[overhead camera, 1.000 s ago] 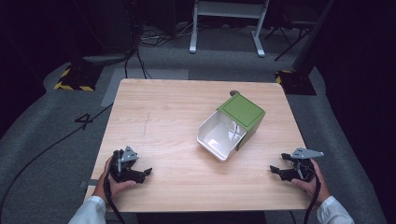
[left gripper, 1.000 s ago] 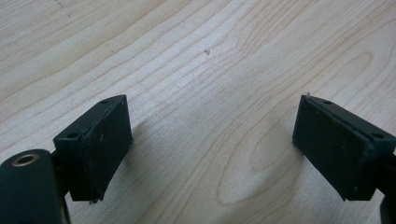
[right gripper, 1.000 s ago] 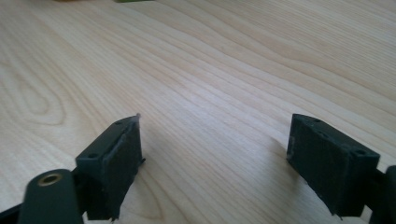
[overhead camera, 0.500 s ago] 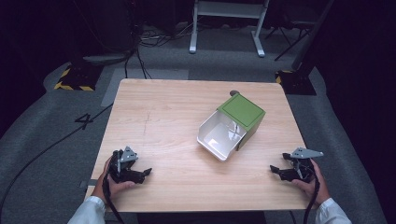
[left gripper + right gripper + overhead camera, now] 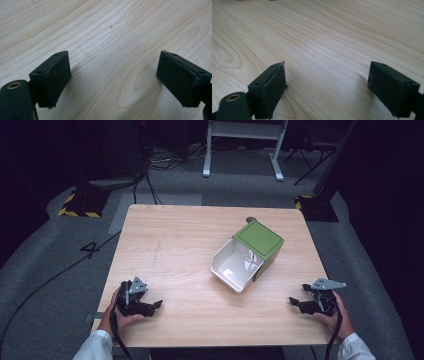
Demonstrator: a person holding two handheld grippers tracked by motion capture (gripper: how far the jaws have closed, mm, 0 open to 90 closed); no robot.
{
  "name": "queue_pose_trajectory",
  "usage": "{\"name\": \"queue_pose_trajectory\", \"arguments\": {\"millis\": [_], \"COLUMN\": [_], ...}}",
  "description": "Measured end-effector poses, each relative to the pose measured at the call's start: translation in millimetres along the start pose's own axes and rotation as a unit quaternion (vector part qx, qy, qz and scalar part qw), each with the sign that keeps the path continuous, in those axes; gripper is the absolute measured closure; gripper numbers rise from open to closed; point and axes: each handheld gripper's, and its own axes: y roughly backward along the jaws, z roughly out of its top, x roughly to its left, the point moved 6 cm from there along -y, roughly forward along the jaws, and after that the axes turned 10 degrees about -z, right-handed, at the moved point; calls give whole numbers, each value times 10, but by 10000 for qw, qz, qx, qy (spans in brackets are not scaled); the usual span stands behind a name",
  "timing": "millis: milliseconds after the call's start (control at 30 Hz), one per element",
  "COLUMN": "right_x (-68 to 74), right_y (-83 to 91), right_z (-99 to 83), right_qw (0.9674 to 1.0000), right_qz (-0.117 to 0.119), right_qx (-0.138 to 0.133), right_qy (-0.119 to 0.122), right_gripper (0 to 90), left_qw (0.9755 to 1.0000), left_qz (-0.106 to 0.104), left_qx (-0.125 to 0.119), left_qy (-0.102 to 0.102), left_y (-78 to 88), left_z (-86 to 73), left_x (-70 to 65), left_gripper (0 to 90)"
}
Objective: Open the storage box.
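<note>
Wooden table (image 5: 190,245) carries both hands low at its near corners, left gripper (image 5: 155,305) and right gripper (image 5: 292,302) spread wide.

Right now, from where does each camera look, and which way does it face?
High view: above the person's side, facing forward and down on the table and green box; both hands, left tool, right tool show.
Left gripper view: rides the left tool, facing along its open jaws at wood.
Right gripper view: rides the right tool, likewise.
The two gripper views share bare wood between open jaws.
</note>
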Motion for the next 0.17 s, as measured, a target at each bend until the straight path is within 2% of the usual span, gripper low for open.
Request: {"name": "queue_pose_trajectory", "arguments": {"millis": [167], "right_x": [0], "right_y": [0], "right_z": [0], "right_qw": [10000], "right_qz": [1], "right_qx": [0], "right_qy": [-1], "right_gripper": [149], "left_qw": [10000], "left_qz": [2], "left_qx": [3], "left_qy": [-6], "left_y": [0], "left_z": [0], "left_x": [1], "left_gripper": [124]}}
